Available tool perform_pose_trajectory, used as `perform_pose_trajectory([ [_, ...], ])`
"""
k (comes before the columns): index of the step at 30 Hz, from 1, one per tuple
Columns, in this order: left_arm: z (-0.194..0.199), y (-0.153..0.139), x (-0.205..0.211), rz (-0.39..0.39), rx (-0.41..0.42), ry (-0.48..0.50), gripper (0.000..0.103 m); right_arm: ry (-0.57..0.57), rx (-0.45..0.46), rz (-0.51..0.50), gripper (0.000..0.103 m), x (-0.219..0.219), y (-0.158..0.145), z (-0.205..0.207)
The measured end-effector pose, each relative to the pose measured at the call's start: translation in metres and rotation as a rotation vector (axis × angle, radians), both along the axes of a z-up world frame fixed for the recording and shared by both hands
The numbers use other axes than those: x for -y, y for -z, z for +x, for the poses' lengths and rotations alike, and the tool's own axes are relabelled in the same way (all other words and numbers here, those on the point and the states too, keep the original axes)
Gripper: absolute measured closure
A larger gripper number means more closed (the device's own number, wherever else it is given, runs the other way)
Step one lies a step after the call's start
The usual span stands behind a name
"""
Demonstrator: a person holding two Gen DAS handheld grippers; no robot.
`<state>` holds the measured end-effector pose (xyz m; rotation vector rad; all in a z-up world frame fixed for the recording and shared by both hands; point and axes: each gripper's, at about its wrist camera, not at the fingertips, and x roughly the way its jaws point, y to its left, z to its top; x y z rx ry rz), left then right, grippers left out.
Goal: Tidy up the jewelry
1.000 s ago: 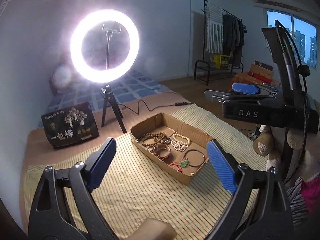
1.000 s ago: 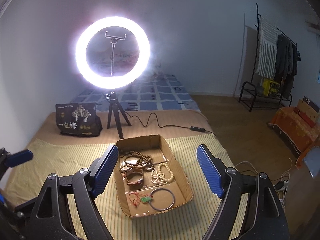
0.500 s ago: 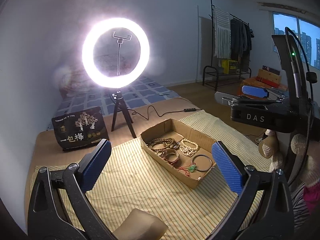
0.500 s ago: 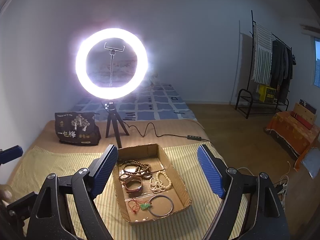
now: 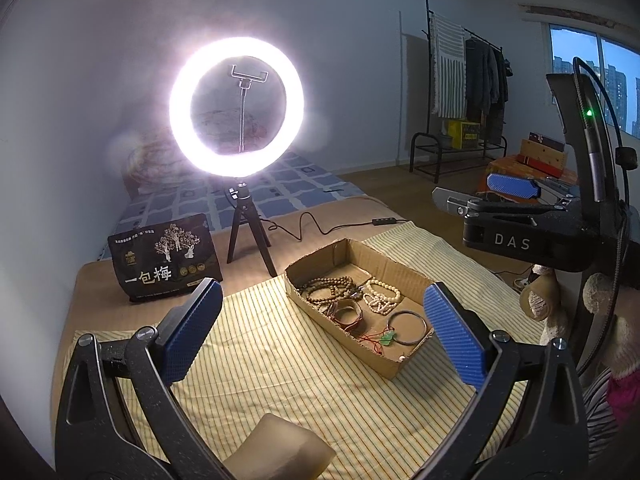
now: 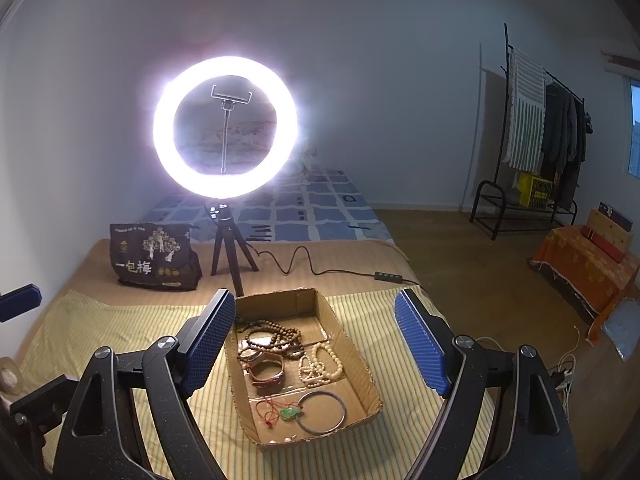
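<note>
A shallow cardboard tray [image 5: 400, 264] [image 6: 356, 344] sits on a yellow striped cloth [image 5: 280, 380] [image 6: 120, 328]. It holds brown bead strands [image 6: 272, 334], a reddish bangle [image 6: 266, 368], a cream bead strand [image 6: 320, 366], a dark ring bangle [image 6: 322, 412] and a green pendant on red cord [image 6: 290, 413]. My left gripper [image 5: 322, 330] is open and empty, held above the cloth left of the tray. My right gripper [image 6: 314, 346] is open and empty, held above the tray. The right gripper also shows in the left wrist view [image 5: 514, 186].
A lit ring light on a tripod [image 5: 236, 108] [image 6: 225, 126] stands behind the tray, its cable [image 6: 304, 260] trailing right. A black printed bag [image 5: 166, 262] [image 6: 154, 256] stands at the back left. A tan object [image 5: 280, 452] lies near the left gripper. A clothes rack [image 6: 536, 136] stands far right.
Both grippers have pulled back and tilted upward a little; the tray and ring light sit lower in both views. Both grippers stay open and empty. The jewelry has not moved.
</note>
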<state>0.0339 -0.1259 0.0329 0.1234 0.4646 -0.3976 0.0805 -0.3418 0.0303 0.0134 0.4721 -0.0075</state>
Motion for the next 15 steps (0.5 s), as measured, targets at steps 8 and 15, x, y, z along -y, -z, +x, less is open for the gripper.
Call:
perform_pose_trajectory([
  [8,0.0,0.0,-0.0002,0.0,-0.001,0.0,0.001,0.0,-0.001,-0.003,0.021,-0.0008,-0.0006,-0.0002],
  [15,-0.0012,-0.0004,0.001,0.001,0.004,0.001,0.001,-0.002,-0.004,-0.006,0.021,-0.002,0.0003,-0.0006],
])
